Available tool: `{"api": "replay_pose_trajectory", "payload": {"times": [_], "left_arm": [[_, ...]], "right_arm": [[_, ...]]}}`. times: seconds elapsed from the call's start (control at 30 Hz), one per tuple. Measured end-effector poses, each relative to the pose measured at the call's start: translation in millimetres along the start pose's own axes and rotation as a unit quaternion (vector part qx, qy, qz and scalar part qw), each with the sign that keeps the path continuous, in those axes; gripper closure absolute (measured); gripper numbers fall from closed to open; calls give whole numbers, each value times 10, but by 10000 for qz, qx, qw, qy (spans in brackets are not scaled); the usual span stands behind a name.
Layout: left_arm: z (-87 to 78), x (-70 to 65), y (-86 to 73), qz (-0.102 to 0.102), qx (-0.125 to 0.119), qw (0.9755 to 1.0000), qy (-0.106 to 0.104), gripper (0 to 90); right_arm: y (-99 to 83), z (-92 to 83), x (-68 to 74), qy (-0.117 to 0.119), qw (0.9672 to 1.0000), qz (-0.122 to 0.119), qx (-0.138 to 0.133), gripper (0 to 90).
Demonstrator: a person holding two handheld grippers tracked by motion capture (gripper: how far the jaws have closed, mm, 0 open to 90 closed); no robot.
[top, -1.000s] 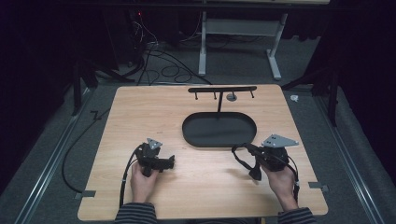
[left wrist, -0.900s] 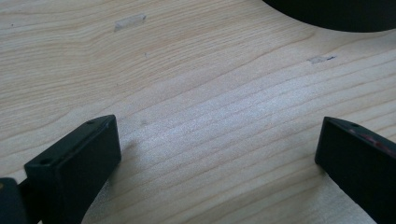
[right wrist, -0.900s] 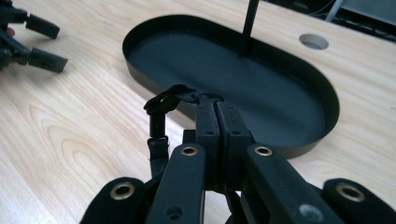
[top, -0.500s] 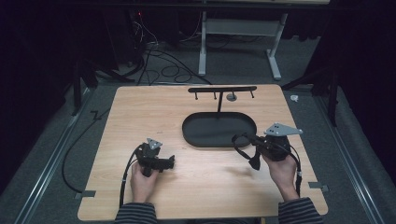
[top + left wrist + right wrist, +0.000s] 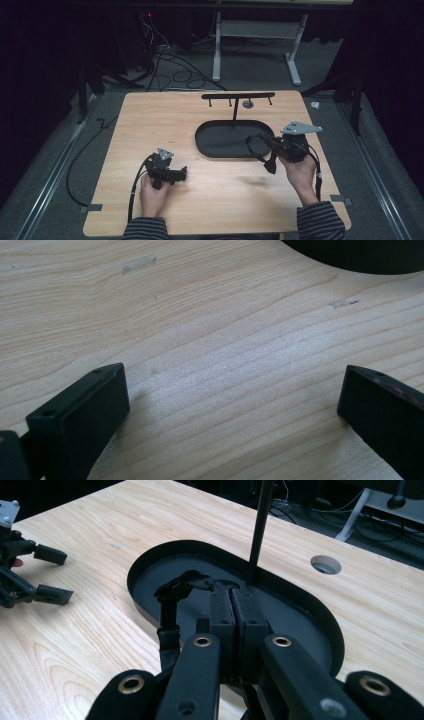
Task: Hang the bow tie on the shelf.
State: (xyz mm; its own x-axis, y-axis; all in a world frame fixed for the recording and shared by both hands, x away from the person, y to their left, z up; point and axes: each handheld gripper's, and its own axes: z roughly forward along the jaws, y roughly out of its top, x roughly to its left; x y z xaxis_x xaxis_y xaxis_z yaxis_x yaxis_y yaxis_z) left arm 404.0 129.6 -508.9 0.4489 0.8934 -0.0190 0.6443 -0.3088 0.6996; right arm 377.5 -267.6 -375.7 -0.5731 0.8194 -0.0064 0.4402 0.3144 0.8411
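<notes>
Right gripper view: fingers [image 5: 232, 611] pinch strap [image 5: 169, 611].

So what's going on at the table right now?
A person holds a tool in each hand. The right tool is shut on a black strap that dangles from it, held over the oval black tray of a T-shaped black metal stand. The left tool sits open, low over the light wooden table, gripping nothing.

A light wooden table [image 5: 165, 130] fills the centre of the high view. A black oval tray [image 5: 215, 145] with an upright T-shaped stand [image 5: 235, 100] sits right of centre; a round hole [image 5: 247, 104] lies near the far edge, with tape tabs [image 5: 94, 207] at the lower corners.
</notes>
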Motion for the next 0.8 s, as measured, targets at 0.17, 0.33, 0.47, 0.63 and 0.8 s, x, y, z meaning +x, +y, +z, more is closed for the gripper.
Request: {"api": "replay_pose_trajectory", "payload": {"times": [0.17, 0.33, 0.47, 0.63, 0.8], "left_arm": [[0, 0, 0, -2, 0, 10000, 0, 5], [0, -1, 0, -4, -3, 10000, -1, 5], [0, 0, 0, -1, -1, 10000, 0, 5], [0, 0, 0, -2, -1, 10000, -1, 5], [0, 0, 0, -3, -2, 10000, 0, 5]], "right_arm": [[47, 22, -28, -5, 10000, 12, -7, 900], [91, 42, -51, 3, 10000, 55, -23, 900], [127, 64, -82, 9, 10000, 43, -35, 900], [167, 78, -115, 34, 9999, 74, -86, 900], [215, 91, -134, 16, 9999, 87, -69, 900]]}}
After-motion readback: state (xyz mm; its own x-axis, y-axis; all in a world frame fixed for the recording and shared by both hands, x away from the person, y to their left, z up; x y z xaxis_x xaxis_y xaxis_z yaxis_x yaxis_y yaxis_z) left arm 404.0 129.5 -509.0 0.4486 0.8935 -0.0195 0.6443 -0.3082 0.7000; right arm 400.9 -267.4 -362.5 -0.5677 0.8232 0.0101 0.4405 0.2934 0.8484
